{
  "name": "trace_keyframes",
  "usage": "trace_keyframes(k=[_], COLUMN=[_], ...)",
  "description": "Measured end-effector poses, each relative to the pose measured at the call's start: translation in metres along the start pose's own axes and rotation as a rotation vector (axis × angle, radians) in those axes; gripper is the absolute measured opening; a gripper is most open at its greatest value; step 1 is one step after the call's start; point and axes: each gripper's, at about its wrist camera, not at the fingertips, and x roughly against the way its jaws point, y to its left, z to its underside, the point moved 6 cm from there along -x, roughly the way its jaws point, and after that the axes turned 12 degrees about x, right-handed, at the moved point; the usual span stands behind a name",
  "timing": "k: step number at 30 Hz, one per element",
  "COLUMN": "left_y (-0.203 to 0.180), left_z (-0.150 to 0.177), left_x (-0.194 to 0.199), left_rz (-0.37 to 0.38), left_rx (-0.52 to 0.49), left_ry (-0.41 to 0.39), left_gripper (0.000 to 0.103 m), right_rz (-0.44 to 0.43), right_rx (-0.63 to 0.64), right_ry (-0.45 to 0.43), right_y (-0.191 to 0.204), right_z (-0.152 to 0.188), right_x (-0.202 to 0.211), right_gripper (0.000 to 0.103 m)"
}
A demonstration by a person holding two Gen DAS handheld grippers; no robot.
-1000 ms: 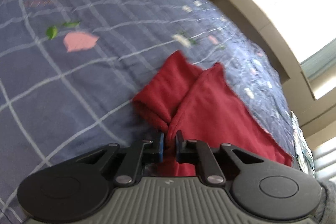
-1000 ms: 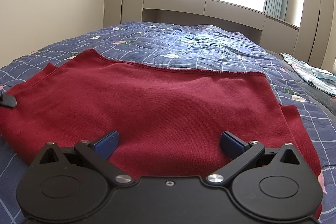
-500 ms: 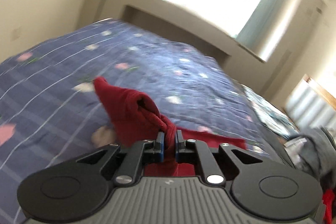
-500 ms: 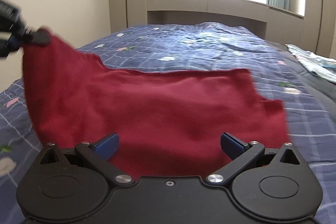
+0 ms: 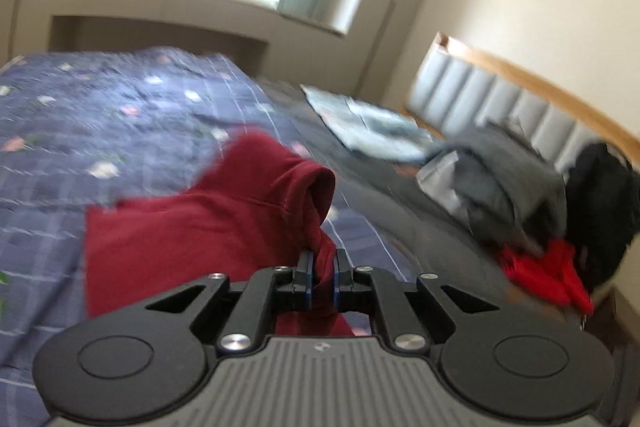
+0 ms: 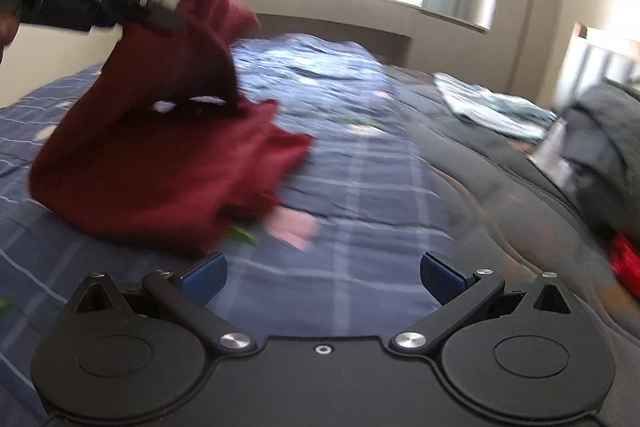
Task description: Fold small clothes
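Two tongs in play. My left tongs [image 5: 322, 277] clamped on bunched edge of dark red knit garment [image 5: 192, 239], lifted to carry fold over. Rest lies ahead on blue checked bedspread [image 6: 360, 195]. My right tongs [image 6: 320, 277] spread wide, empty, garment off their left.

Bare quilt [image 6: 360, 195] ahead; clothes pile [image 6: 600, 147] crowds the right.

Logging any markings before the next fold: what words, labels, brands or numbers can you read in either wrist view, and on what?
No readable text in either view.
Grey ribbed body of the left gripper: a small pale mark, too small to read.
Dark red knit garment: no label showing.
Blue checked floral bedspread: pattern only, blurred.
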Motion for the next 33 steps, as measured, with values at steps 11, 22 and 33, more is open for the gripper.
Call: trace_keyframes(k=[11,22,33], left_y=[-0.01,-0.009,-0.016], left_z=[0.065,0.081,0.104], left_x=[-0.044,-0.039,-0.016], left_rz=[-0.106,-0.132,-0.223], left_rx=[-0.137,-0.15,-0.298], left_ry=[0.143,0.169,0.119], left_gripper=[0.013,0.02,0.037], right_rz=[0.049,-0.317,-0.425], right_rx=[-0.163,-0.393,-0.328], right_ry=[0.027,-0.06,-0.034], right_y=[-0.062,-0.067,-0.02], right_z=[0.022,-0.061,-0.1], right_x=[-0.017,-0.093,-0.131], right_gripper=[0.102,0.094,0.069])
